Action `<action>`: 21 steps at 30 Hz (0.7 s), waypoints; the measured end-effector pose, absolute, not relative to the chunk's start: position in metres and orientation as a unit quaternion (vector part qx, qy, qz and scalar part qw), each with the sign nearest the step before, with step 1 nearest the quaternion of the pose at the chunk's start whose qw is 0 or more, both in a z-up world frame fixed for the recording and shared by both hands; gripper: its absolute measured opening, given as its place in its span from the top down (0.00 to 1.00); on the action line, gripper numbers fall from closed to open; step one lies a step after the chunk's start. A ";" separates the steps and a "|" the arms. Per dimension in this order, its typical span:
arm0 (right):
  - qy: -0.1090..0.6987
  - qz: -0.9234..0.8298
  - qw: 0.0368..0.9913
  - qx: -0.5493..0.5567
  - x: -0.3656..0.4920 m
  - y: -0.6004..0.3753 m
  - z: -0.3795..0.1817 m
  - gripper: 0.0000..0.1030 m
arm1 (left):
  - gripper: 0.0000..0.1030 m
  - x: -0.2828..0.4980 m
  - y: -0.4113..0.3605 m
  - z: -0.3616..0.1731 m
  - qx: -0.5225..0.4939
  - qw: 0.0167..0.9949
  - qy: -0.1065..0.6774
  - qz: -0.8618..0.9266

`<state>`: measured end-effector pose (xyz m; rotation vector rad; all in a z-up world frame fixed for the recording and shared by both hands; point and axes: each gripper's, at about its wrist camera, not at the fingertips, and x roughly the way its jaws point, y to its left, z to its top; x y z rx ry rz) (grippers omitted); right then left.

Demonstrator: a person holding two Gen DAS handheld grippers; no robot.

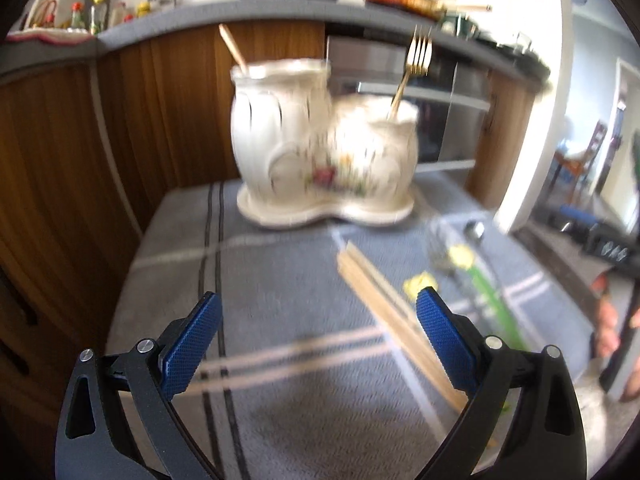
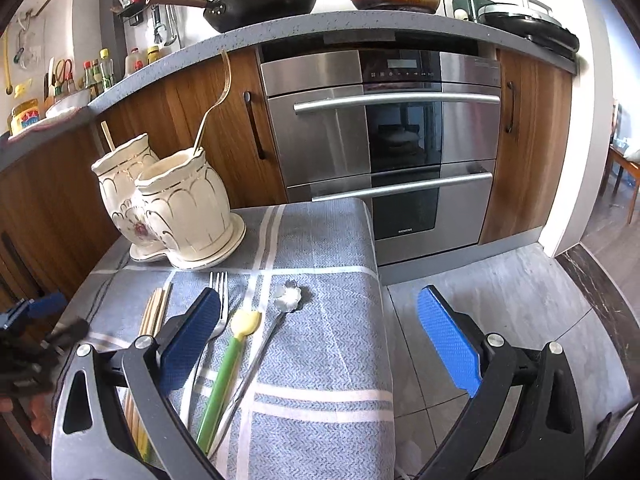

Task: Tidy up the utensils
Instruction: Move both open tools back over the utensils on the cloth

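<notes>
The bench (image 2: 320,240) is covered by a grey-blue striped cloth (image 2: 316,360). A cream ceramic two-pot utensil holder (image 2: 176,204) stands at the far left corner of the bench. A gold fork (image 2: 218,100) leans out of its nearer pot; a wooden stick (image 2: 107,136) protrudes from the farther pot, its lower part hidden inside.

Loose utensils lie near the middle of the bench, toward its front edge:
- Wooden chopsticks (image 2: 154,312), leftmost; the near ends are cut off behind the right gripper's frame.
- A silver fork (image 2: 218,284); its handle is partly hidden by the gripper's left finger.
- A green-handled utensil with a yellow head (image 2: 228,360).
- A silver spoon with a flower-shaped bowl (image 2: 286,298).

The right gripper (image 2: 318,320) hovers over these, jaws fully spread and empty.

The left wrist view is motion-blurred; utensil detail cannot be made out there. The left gripper (image 1: 318,320) is spread wide with nothing between its fingers, above the cloth, with the chopsticks passing under its right finger.
</notes>
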<state>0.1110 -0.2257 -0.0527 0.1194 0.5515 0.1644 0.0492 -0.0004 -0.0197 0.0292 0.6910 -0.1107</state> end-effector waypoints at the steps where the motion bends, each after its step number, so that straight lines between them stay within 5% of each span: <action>1: 0.272 0.081 0.957 0.058 0.111 -0.226 -0.053 0.05 | 0.06 0.051 -0.001 -0.023 0.013 0.936 0.348 -0.053; 21: 0.279 0.090 0.955 0.044 0.112 -0.219 -0.054 0.05 | 0.09 0.062 -0.026 -0.049 0.041 0.901 0.431 -0.023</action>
